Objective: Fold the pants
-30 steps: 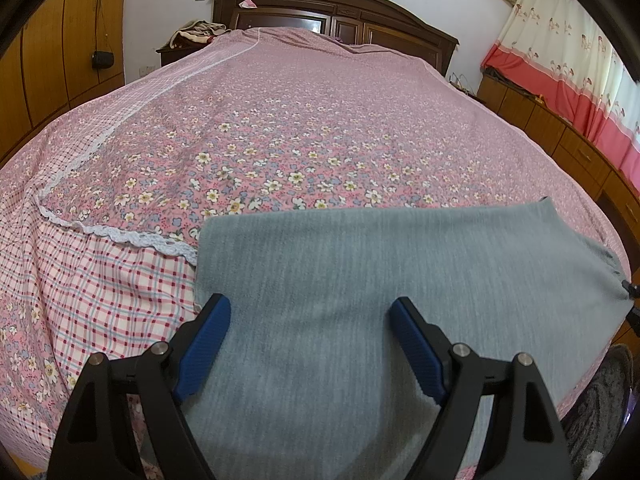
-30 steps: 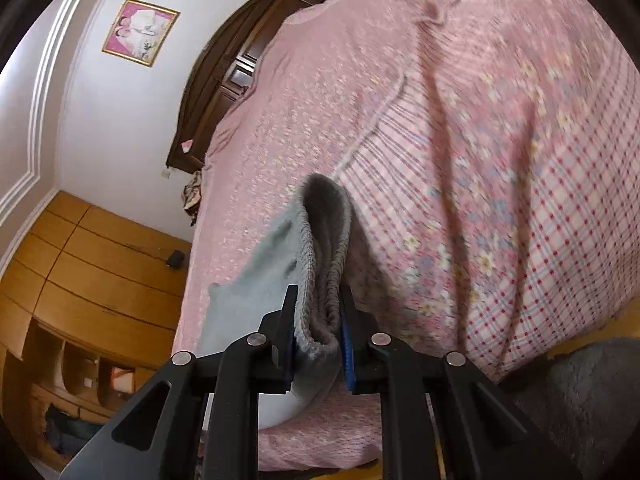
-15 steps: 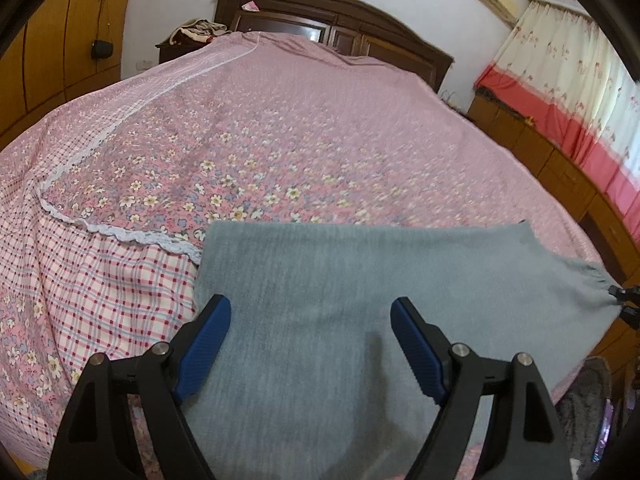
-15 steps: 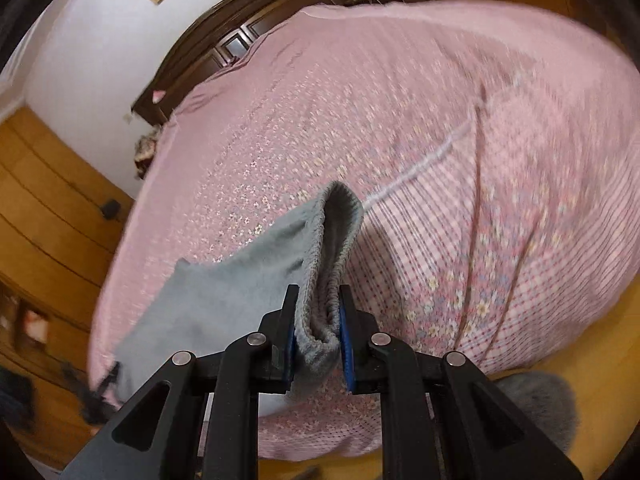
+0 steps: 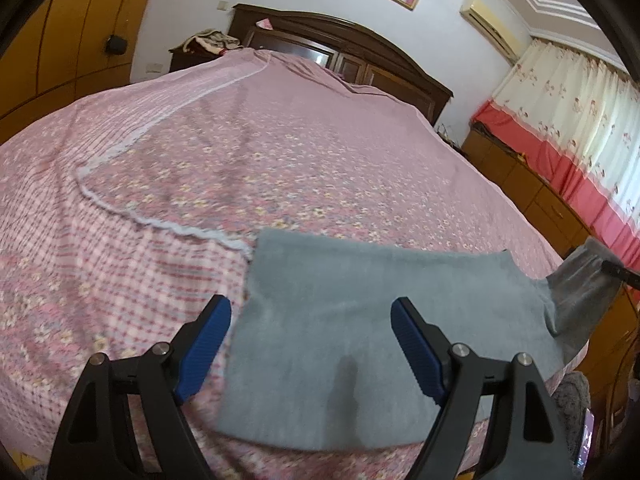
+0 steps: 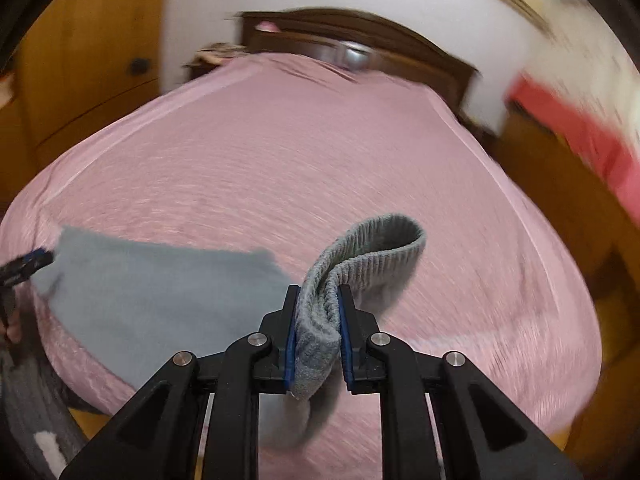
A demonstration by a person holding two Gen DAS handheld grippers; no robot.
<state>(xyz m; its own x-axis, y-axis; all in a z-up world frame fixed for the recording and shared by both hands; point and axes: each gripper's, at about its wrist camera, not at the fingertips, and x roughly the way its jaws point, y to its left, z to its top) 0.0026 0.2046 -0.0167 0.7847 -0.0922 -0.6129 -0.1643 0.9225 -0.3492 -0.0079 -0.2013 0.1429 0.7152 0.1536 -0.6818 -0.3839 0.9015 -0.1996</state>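
The grey pants (image 5: 360, 320) lie flat on the near part of the pink floral bed (image 5: 300, 152). My left gripper (image 5: 310, 320) is open and empty, hovering just above the left end of the pants. My right gripper (image 6: 318, 300) is shut on the ribbed waistband (image 6: 368, 248) and holds it lifted off the bed. In the left wrist view the lifted end (image 5: 580, 280) rises at the far right. In the right wrist view the pants (image 6: 160, 292) stretch away to the left, and the view is blurred by motion.
A dark wooden headboard (image 5: 352, 44) stands at the far end of the bed. Wooden wardrobes (image 5: 60, 40) line the left wall. A low wooden cabinet (image 5: 532, 184) with red and cream curtains (image 5: 580, 120) runs along the right. A grey rug (image 5: 576, 396) lies on the floor.
My right gripper has swung round with the waistband, lifting that end of the pants higher. My left gripper has tilted and shifted left, staying open.
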